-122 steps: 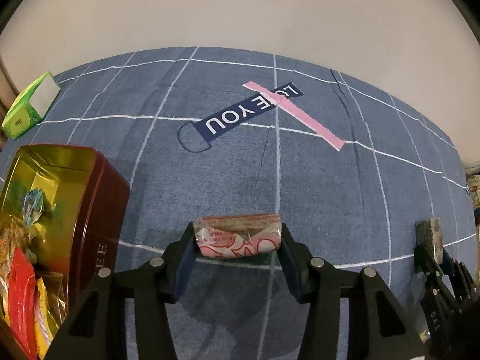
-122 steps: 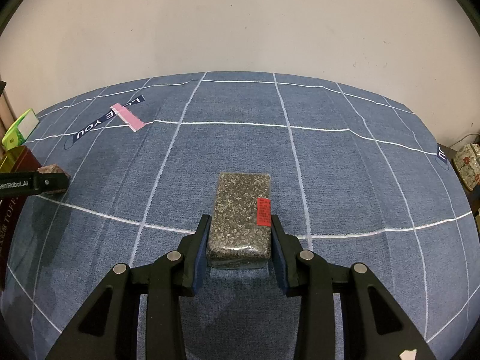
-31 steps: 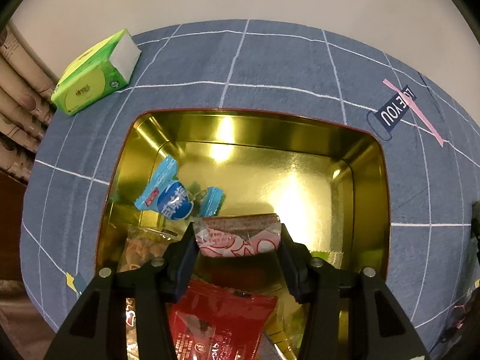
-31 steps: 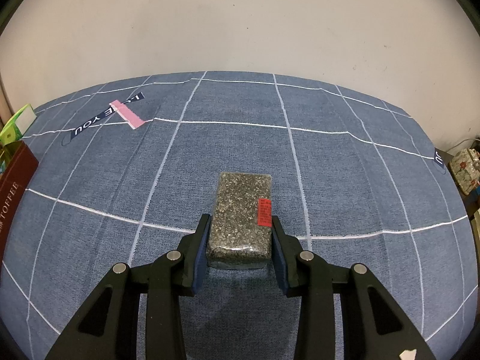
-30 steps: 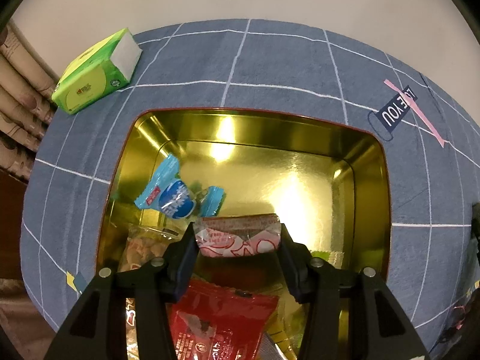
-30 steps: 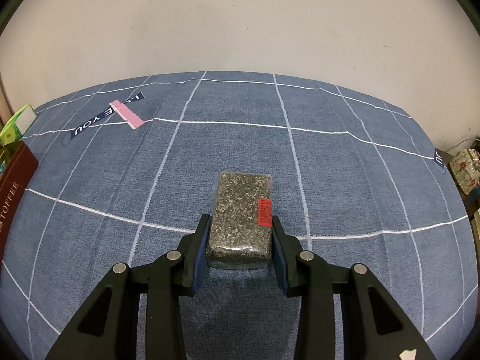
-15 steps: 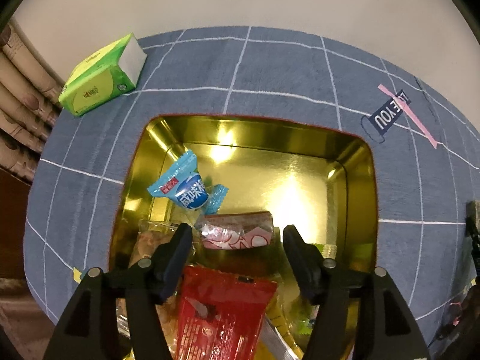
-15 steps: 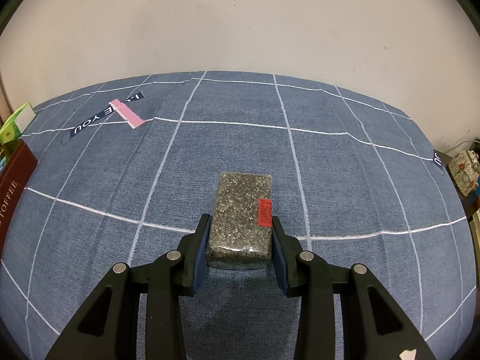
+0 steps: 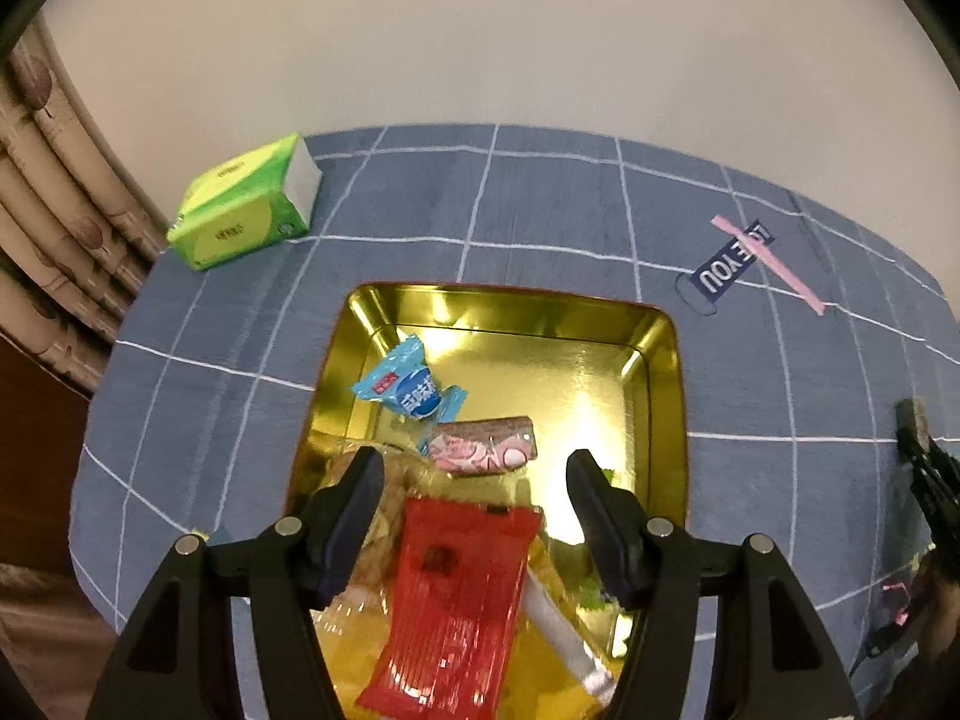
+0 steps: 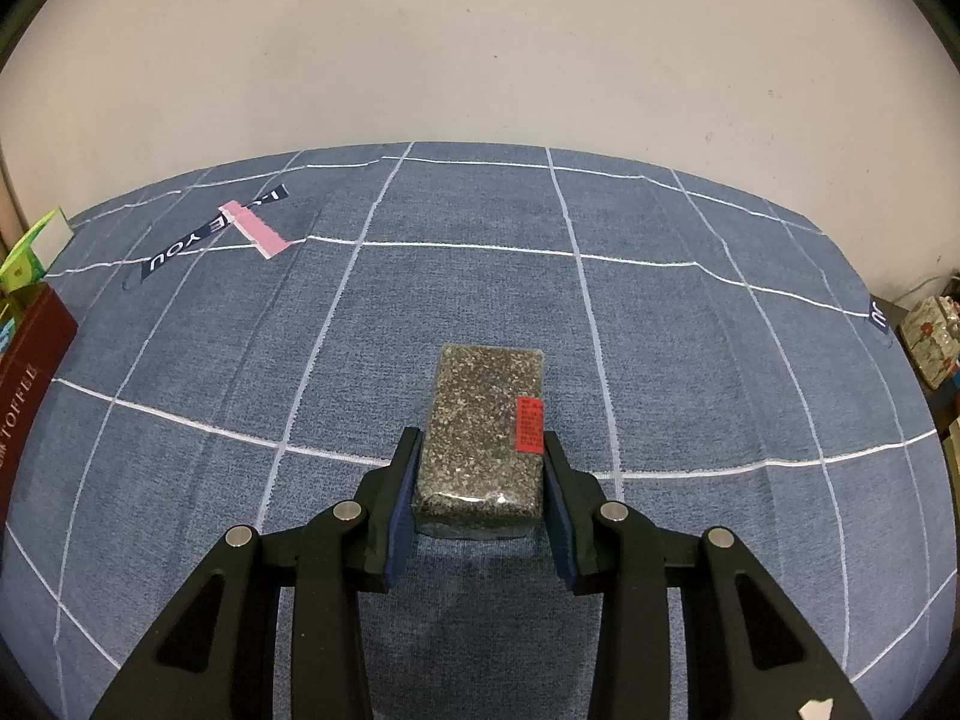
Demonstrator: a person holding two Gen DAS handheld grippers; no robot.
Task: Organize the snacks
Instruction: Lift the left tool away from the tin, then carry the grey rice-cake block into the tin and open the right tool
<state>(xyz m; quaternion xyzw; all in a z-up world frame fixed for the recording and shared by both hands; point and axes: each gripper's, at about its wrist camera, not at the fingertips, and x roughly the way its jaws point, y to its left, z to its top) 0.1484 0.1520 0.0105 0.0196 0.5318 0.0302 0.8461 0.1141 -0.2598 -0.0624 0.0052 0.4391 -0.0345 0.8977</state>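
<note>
Change: the pink packet [image 9: 483, 446] has left the left gripper [image 9: 474, 474] and now lies in the tin [image 9: 660, 372].
Left gripper: spread, empty, above the tin.
Right gripper [image 10: 480, 468]: pinching the speckled block [image 10: 483, 438], right of the tin.

The red tin's side [image 10: 24, 396] reads "TOFFEE"; a cloth label [image 9: 733, 259] reads "YOU".

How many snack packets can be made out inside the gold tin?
4 clearly: blue packet far left; pink-and-white bar mid-tin; red packet nearest; clear bag on its left. Yellow wrappers underneath may hide more.
</note>
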